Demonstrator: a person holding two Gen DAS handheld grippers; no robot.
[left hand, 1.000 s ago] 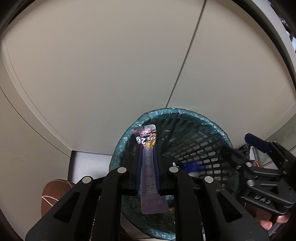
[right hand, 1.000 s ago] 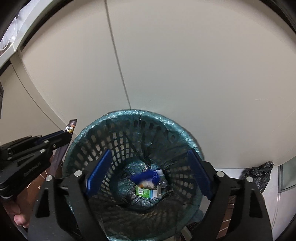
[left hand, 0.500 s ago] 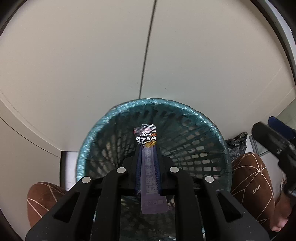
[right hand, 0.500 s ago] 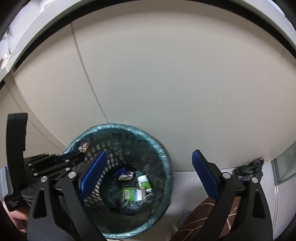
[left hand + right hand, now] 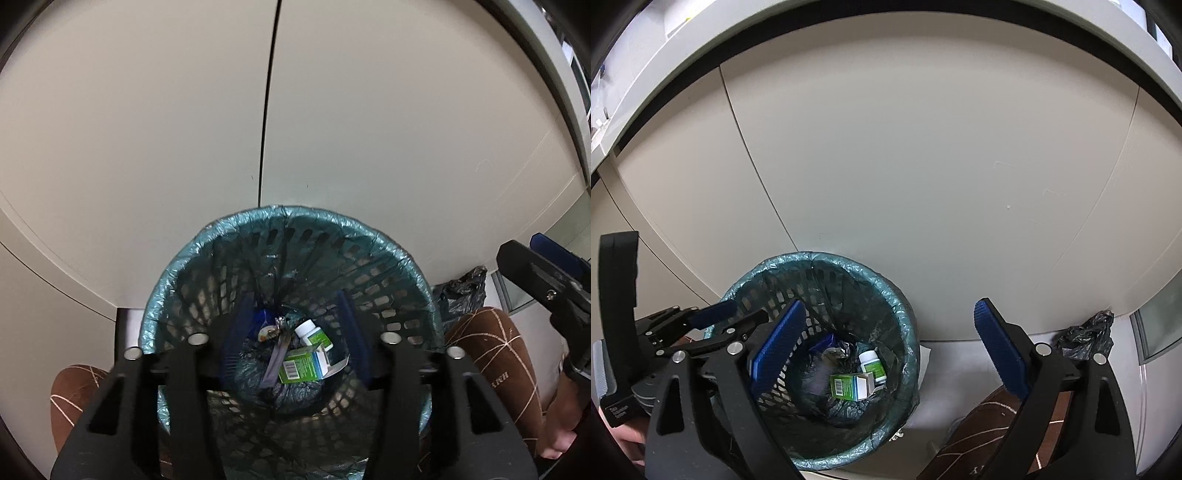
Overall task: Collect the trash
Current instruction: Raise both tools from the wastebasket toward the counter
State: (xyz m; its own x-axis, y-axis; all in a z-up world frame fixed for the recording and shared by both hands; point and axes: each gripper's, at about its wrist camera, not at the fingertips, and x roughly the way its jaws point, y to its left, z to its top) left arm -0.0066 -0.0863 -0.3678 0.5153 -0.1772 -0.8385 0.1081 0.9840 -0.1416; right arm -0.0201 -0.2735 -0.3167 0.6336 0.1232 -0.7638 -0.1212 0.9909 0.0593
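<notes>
A mesh waste bin [image 5: 288,218] lined with a teal bag stands against beige cabinet doors. My left gripper [image 5: 295,332] hovers over its mouth with its jaws opening and nothing between the blue pads [image 5: 238,332]. The long purple sachet [image 5: 275,363] lies loose down in the bin, beside a green box [image 5: 301,367], a white bottle [image 5: 314,334] and a blue scrap [image 5: 260,321]. My right gripper [image 5: 889,306] stands wide open and empty, to the right of the bin [image 5: 820,258] and above it. The right wrist view also shows the left gripper [image 5: 738,317] over the bin's left rim.
Beige cabinet doors [image 5: 369,129] rise right behind the bin. A crumpled black plastic bag [image 5: 1086,336] lies on the pale floor to the right. Brown line-patterned fabric [image 5: 491,354] sits on both sides of the bin. A worktop edge [image 5: 665,48] runs overhead.
The left jaws have parted and let go of the purple sachet, which has dropped into the bin. The right gripper has drawn back up and to the right, away from the bin.
</notes>
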